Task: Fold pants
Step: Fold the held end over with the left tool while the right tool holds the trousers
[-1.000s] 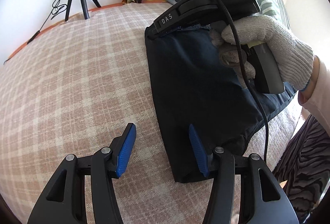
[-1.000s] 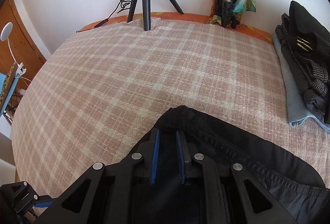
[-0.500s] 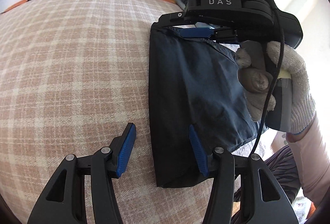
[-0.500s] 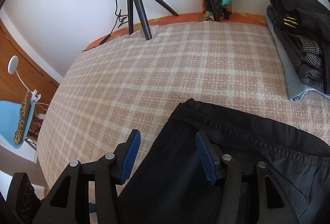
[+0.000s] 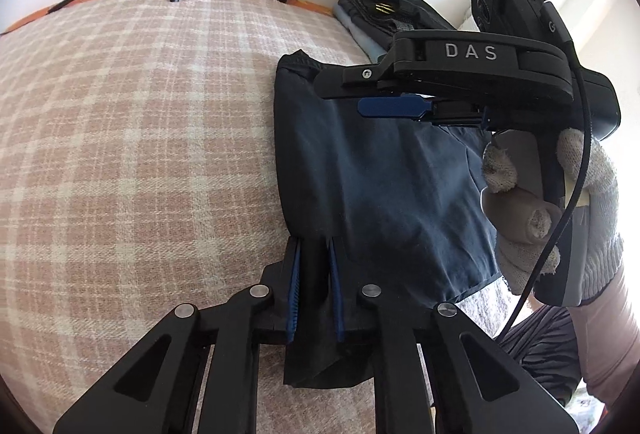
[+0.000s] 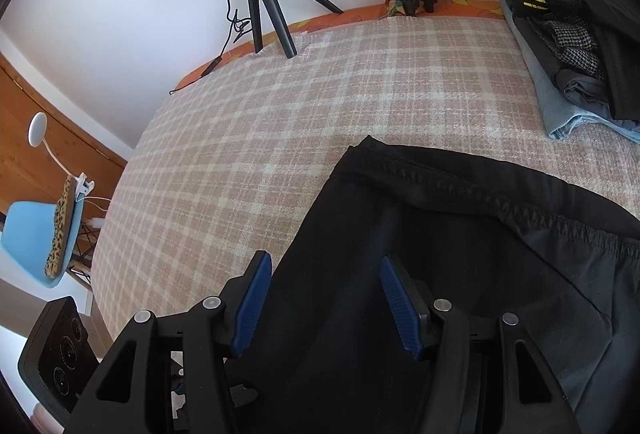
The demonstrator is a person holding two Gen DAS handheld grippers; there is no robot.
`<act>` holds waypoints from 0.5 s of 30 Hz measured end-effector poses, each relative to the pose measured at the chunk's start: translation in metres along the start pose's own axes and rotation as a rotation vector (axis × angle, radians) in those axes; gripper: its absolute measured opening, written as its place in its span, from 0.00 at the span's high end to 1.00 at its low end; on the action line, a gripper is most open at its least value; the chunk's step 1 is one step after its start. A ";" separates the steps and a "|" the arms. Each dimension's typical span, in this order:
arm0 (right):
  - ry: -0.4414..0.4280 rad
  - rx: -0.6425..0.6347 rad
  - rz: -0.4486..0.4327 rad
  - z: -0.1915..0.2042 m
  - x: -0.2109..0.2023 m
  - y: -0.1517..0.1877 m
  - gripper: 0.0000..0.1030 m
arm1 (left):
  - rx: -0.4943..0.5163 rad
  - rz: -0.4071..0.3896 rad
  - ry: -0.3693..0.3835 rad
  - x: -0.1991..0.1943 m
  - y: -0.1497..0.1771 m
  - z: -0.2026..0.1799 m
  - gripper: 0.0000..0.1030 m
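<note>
Dark navy pants lie folded on the plaid bedspread, waistband toward the far side. My left gripper is at the near left edge of the pants. Its jaws are closing, and a bunched fold of the fabric is pinched between the blue pads. My right gripper hovers open over the waistband end, with the left edge of the pants below the gap and nothing held. In the left wrist view the right gripper shows side-on, held by a gloved hand.
A stack of folded clothes sits at the far right of the bed. A ring light on a black tripod stands at the far edge by the wall. A blue chair is off the bed's left side.
The left jaws have shut onto the near edge of the pants, which were loose between them before. The right gripper opened off the waistband a second ago and has lifted slightly.
</note>
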State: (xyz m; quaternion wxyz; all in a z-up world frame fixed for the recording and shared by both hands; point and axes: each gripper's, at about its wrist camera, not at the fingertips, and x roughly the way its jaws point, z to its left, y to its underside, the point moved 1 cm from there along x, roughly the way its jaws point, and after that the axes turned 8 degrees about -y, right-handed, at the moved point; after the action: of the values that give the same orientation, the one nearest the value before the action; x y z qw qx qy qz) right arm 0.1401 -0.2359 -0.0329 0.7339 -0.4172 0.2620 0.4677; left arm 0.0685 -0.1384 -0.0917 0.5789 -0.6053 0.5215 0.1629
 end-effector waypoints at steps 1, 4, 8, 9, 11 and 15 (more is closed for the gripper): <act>-0.007 0.005 0.004 0.000 0.000 0.001 0.41 | 0.024 -0.015 -0.009 0.002 -0.004 -0.004 0.89; -0.025 0.006 0.013 0.003 0.002 0.003 0.41 | 0.089 -0.052 -0.032 -0.003 -0.004 -0.018 0.90; -0.032 -0.012 0.029 0.011 0.005 0.007 0.41 | 0.132 -0.078 -0.035 -0.005 -0.005 -0.029 0.90; -0.032 -0.015 0.034 0.012 0.007 0.008 0.41 | 0.136 -0.083 -0.033 -0.006 -0.005 -0.030 0.90; -0.024 -0.018 0.046 0.014 0.011 0.011 0.41 | 0.142 -0.088 -0.031 -0.005 -0.009 -0.033 0.90; -0.011 -0.008 0.068 0.012 0.019 0.014 0.42 | 0.167 -0.093 -0.046 -0.004 -0.008 -0.037 0.90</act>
State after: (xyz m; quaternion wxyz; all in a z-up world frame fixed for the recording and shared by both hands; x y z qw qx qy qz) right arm 0.1359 -0.2139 -0.0468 0.7172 -0.4083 0.2705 0.4957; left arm 0.0581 -0.1708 -0.0741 0.6461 -0.5746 0.4911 0.1059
